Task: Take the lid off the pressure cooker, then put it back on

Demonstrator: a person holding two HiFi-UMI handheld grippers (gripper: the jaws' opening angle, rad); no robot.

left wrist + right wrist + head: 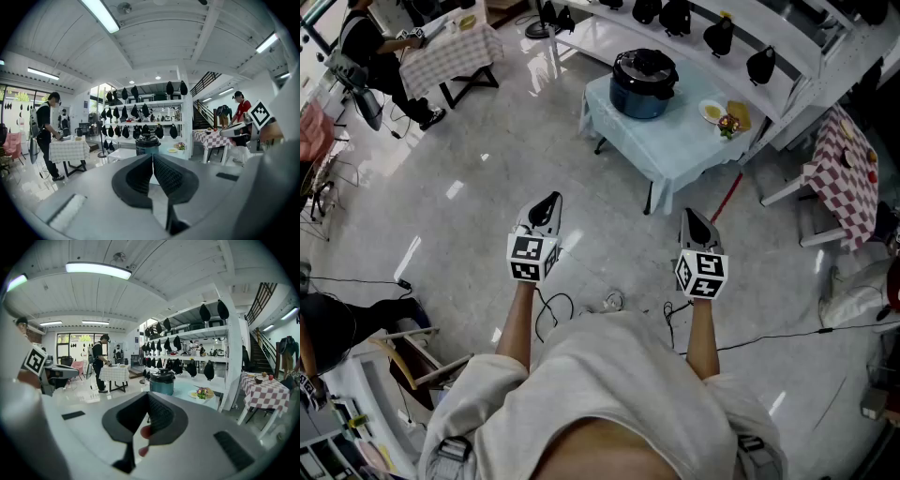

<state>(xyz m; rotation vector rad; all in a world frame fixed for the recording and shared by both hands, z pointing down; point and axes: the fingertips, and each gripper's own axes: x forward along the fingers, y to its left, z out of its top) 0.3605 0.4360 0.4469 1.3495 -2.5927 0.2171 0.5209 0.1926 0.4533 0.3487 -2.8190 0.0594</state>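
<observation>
- On a small table draped in a pale blue cloth (680, 159), the round, dark blue pressure cooker (639, 94) stood upright, with its black lid (645, 62) seated on top.
- Just beside the cooker on the same cloth lay a small white plate (711, 112) and a little bunch of flowers (728, 125).
- Both tools were held out over the glossy pale tiled floor (478, 225), side by side and well apart from the table, touching nothing.
- The left gripper (549, 201) was clenched: in the left gripper view its 2 black ribbed pads (140, 176) met at the tips with nothing between them, and the cooker showed far beyond them.
- The right gripper (695, 217) was clenched and empty too, its 2 jaws pressed together in the right gripper view, with the cooker again distant and straight ahead.
- A thin black cable (546, 314) lay looped on the floor below the left gripper.
- At the right edge of the head view stood a table with a red-and-white checked cloth (848, 173).
- Behind the blue table ran white shelves (787, 56) carrying black bags (718, 36).
- At the upper left, a person in dark clothes (366, 47) stood at another checked table (450, 52).
</observation>
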